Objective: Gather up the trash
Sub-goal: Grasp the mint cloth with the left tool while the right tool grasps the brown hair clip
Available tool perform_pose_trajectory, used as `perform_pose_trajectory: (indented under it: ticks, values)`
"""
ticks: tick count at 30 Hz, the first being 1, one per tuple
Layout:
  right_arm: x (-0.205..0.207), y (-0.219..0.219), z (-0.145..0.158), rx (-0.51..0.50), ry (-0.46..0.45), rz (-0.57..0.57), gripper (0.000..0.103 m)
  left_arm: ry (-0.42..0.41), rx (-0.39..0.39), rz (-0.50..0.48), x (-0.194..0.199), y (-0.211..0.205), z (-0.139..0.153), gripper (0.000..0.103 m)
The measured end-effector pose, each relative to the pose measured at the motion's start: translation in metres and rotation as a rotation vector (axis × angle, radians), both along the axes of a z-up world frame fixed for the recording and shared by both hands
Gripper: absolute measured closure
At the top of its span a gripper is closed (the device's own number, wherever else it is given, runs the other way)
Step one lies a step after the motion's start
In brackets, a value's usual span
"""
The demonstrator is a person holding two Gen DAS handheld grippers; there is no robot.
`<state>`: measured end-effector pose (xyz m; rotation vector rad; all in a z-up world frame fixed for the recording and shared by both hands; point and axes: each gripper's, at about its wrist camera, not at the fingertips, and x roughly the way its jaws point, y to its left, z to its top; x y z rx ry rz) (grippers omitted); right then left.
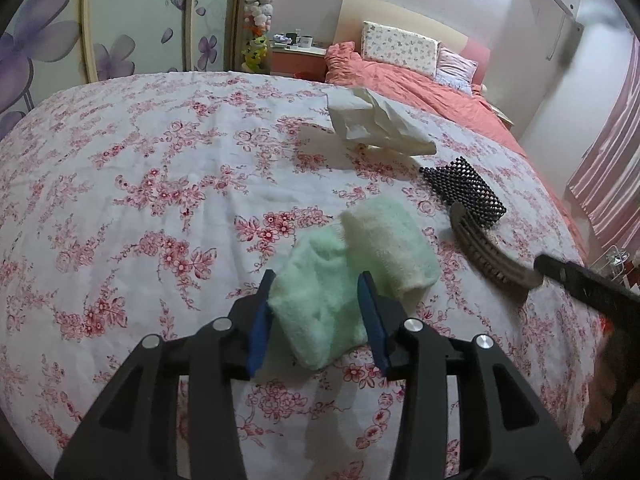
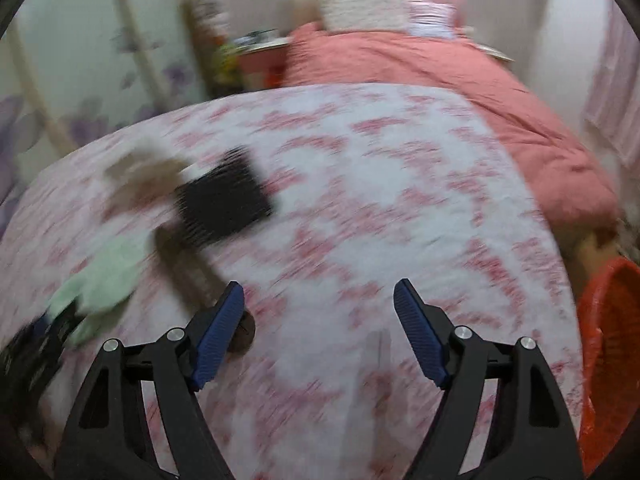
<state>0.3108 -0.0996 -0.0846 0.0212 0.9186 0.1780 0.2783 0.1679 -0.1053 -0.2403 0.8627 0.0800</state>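
Floral bedspread (image 2: 360,200) bare before right tool (image 2: 319,292); orange bin (image 2: 612,340) at edge.

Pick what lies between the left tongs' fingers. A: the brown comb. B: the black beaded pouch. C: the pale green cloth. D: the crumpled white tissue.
C: in the left wrist view the pale green cloth lies between the two blue pads of the left tongs, while the tissue, comb and pouch lie farther off on the floral bedspread.
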Motion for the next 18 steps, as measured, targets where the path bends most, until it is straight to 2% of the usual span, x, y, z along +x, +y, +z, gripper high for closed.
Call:
perform_pose_trajectory:
  ticks: [2,8,12,14,16,17,18]
  values:
    - [-0.007,0.004,0.003,-0.01,-0.028,0.007,0.026,-0.001,-0.004,0.0,-0.001,0.0,0.0,0.061]
    - [-0.014,0.021,0.005,0.057,-0.045,0.071,0.026,-0.005,-0.016,0.0,-0.001,0.002,0.0,0.061]
    - [-0.012,0.042,-0.002,-0.005,-0.042,0.128,0.027,-0.004,-0.015,0.0,-0.001,0.002,0.0,0.061]
    - [-0.011,0.046,-0.008,-0.026,-0.03,0.137,0.034,-0.005,-0.016,0.0,-0.002,0.002,0.0,0.061]
    - [-0.011,0.046,-0.015,-0.041,-0.008,0.138,0.051,-0.005,-0.016,0.0,-0.001,0.002,0.0,0.061]
    - [-0.014,0.045,-0.014,-0.042,-0.021,0.14,0.056,-0.005,-0.015,0.0,-0.001,0.002,0.0,0.061]
    - [-0.017,0.044,-0.013,-0.044,-0.027,0.145,0.066,-0.004,-0.015,0.0,-0.001,0.002,0.0,0.061]
